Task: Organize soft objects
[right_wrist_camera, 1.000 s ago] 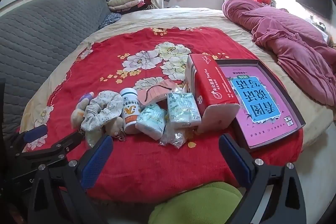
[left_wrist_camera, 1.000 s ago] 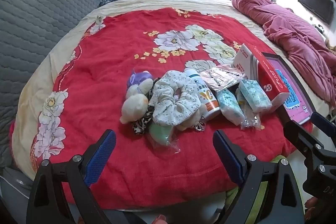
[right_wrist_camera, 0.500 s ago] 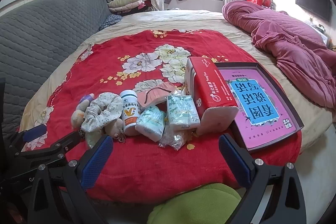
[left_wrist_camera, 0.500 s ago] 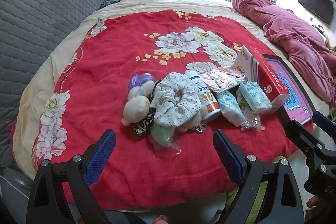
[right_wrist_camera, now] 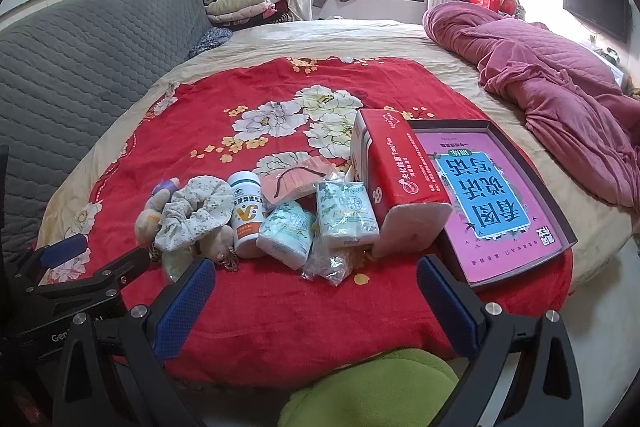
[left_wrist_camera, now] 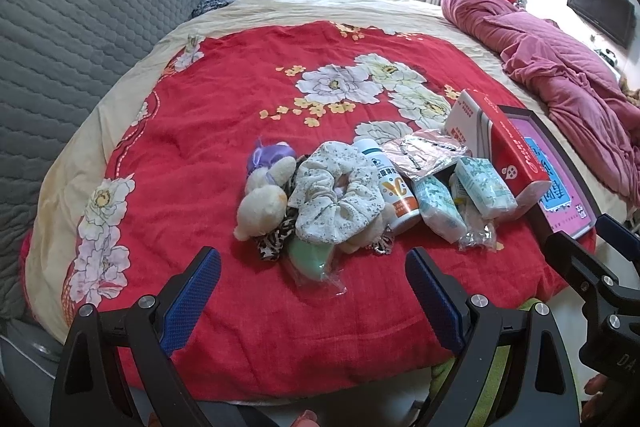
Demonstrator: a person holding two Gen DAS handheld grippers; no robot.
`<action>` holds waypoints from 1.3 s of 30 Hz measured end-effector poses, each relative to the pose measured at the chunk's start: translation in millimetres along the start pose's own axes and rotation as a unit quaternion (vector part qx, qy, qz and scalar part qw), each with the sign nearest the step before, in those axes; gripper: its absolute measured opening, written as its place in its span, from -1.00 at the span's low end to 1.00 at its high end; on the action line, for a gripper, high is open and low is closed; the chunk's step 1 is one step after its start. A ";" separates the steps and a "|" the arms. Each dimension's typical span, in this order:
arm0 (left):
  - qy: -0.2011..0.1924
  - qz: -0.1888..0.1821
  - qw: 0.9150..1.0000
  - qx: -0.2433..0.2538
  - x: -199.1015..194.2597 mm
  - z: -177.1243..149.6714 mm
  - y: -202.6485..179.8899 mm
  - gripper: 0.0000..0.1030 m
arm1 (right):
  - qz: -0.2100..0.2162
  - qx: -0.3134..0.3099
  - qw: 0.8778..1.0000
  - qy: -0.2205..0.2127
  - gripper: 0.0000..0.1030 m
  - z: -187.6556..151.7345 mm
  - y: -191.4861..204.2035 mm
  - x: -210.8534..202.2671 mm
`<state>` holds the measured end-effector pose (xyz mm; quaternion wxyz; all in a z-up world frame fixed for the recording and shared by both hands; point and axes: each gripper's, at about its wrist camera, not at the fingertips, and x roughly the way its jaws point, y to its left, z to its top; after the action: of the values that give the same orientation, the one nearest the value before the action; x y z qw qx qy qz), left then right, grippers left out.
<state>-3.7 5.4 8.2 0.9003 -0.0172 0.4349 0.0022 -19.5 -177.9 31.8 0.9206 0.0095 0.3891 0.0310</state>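
Both tools inspected at bed edge, poised short of the clutter. Left gripper (left_wrist_camera: 312, 279): jaws spread wide, nothing between pads, aimed at the left half of the pile. Right gripper (right_wrist_camera: 316, 285): likewise spread wide and empty, aimed at the packets and box. Compared with the views of a second ago, little altered: pile shows marginally further up and off in both views, suggesting a slight drawing back or tilt of the tools; no item displaced, none lifted. Read as: sorting not yet begun, approach only. Soft items located in one heap on the red floral blanket (left_wrist_camera: 224, 131): floral scrunchie (left_wrist_camera: 336, 199) on top, cream plush toy (left_wrist_camera: 264, 203) touching its left side, leopard-print scrunchie (left_wrist_camera: 276, 239) partly beneath, green item in clear wrap (left_wrist_camera: 312, 259) nearest the left tool. Tissue packets (right_wrist_camera: 286, 229) lying just beside the white bottle (right_wrist_camera: 248, 213), with a pink mask packet (right_wrist_camera: 296, 183) behind. Red box (right_wrist_camera: 400, 183) leaning against the dark tray (right_wrist_camera: 556, 215), tray holding a pink card and standing at the right of the heap. Judged likely destination for the soft goods, though not confirmed. Risk noted: items overlapping, so one pinch may drag a neighbour.
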 end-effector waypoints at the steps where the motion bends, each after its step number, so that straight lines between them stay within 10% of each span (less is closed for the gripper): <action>1: -0.001 -0.001 1.000 0.001 -0.1 0.0 -0.2 0.82 | 0.000 0.000 1.000 0.000 0.97 0.2 -0.2 0.1; 39: 0.015 -0.007 0.999 -0.036 19.3 4.2 42.9 0.82 | 0.001 0.021 1.000 0.012 0.97 3.2 -20.2 20.8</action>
<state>10.8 48.2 -5.6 0.8922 -0.0532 0.4483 0.0113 -1.8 -196.7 18.3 0.9154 0.0285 0.4008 0.0235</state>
